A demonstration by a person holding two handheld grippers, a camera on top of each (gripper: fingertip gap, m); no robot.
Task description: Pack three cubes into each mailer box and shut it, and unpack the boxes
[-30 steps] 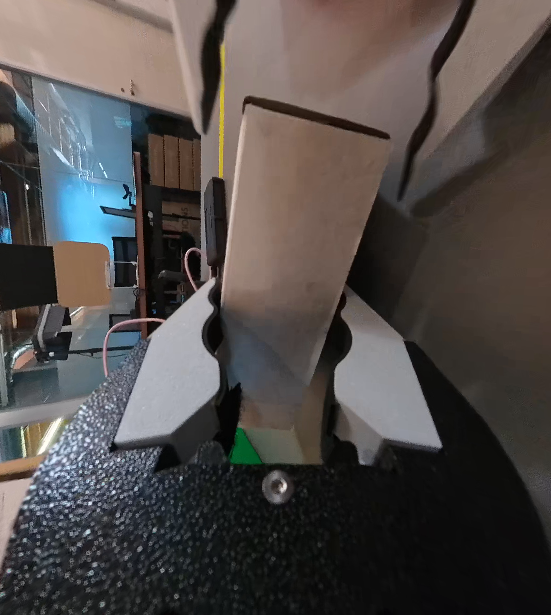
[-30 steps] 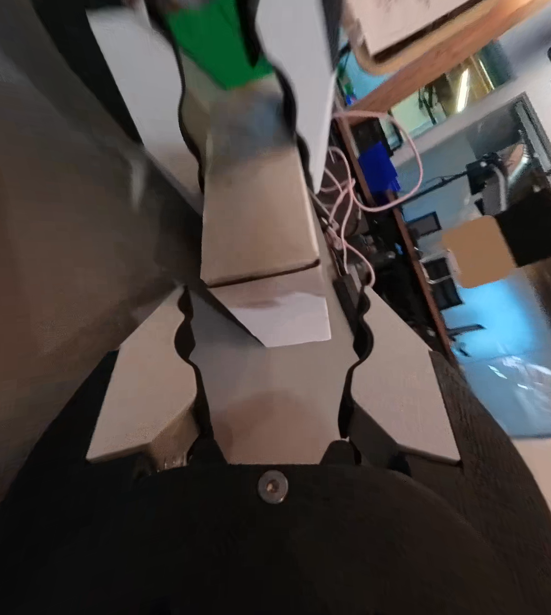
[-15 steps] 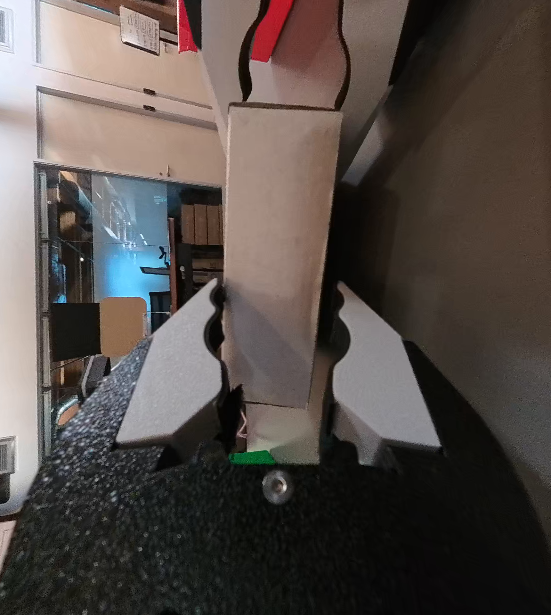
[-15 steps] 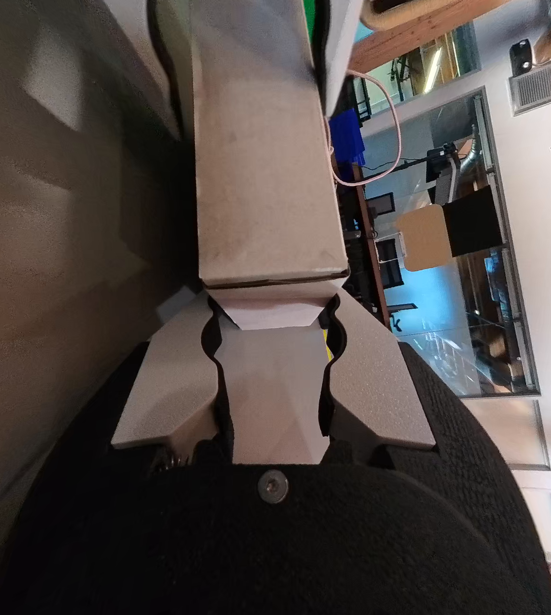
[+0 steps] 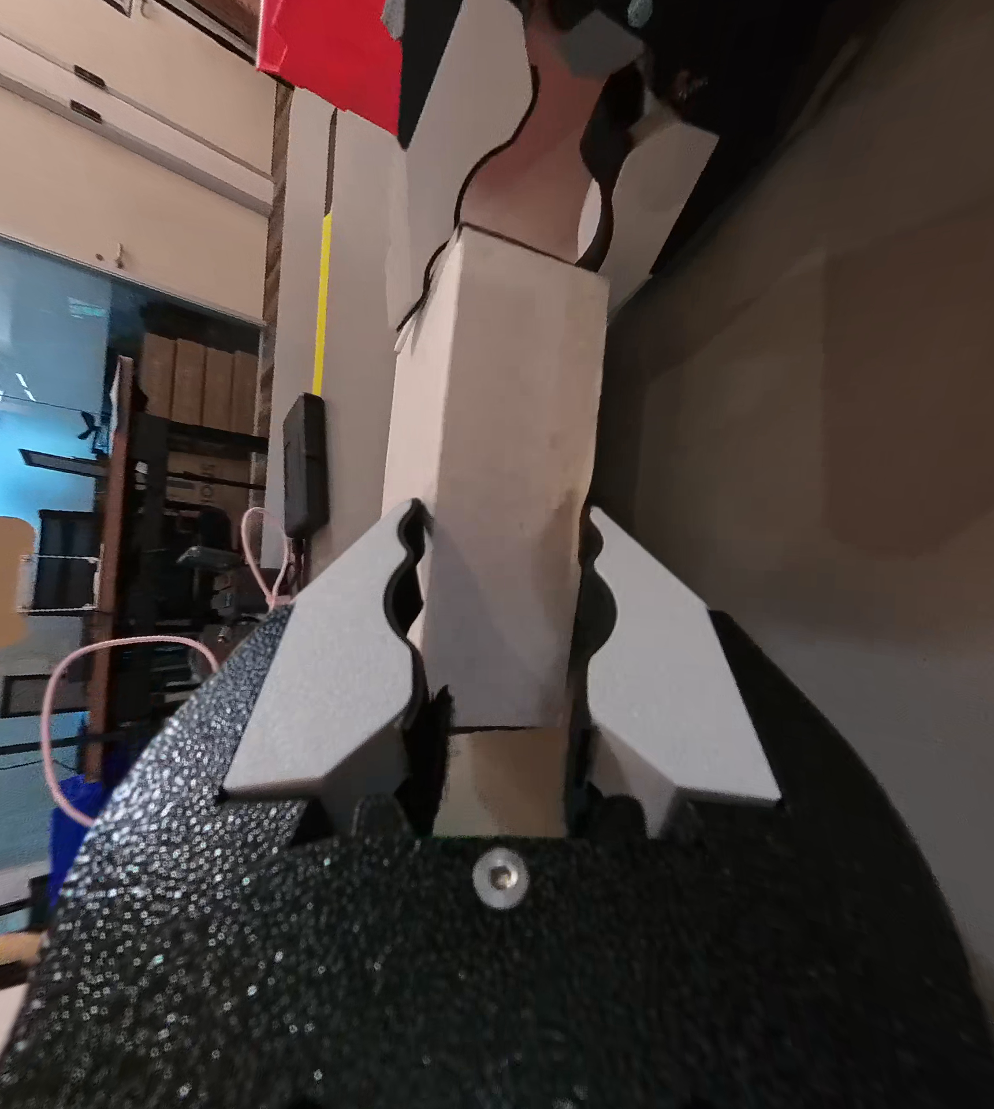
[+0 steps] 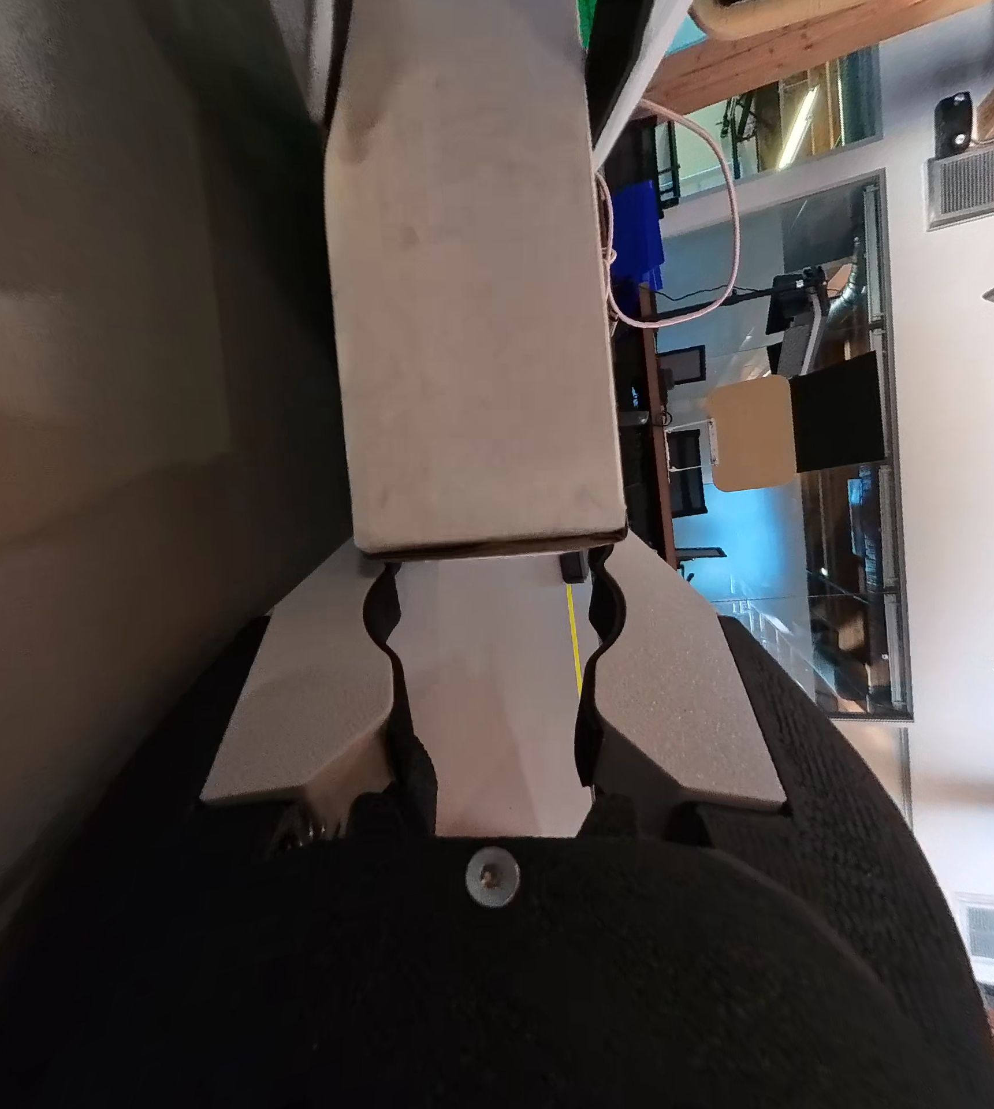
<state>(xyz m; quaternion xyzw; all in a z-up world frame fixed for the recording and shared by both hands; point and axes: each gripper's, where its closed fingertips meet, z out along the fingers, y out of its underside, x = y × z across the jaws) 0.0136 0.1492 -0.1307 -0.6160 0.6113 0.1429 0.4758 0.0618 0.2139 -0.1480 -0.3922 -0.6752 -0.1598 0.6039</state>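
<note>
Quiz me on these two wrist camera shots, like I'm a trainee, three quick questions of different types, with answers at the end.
1. True or false: the left gripper's jaws have nothing between them.
2. What colour is the mailer box? A white, B blue, C red.
3. In the left wrist view, what meets the far end of the box?

Key: 1 false, both fingers press against the box. 2 A. 3 the right gripper.
</note>
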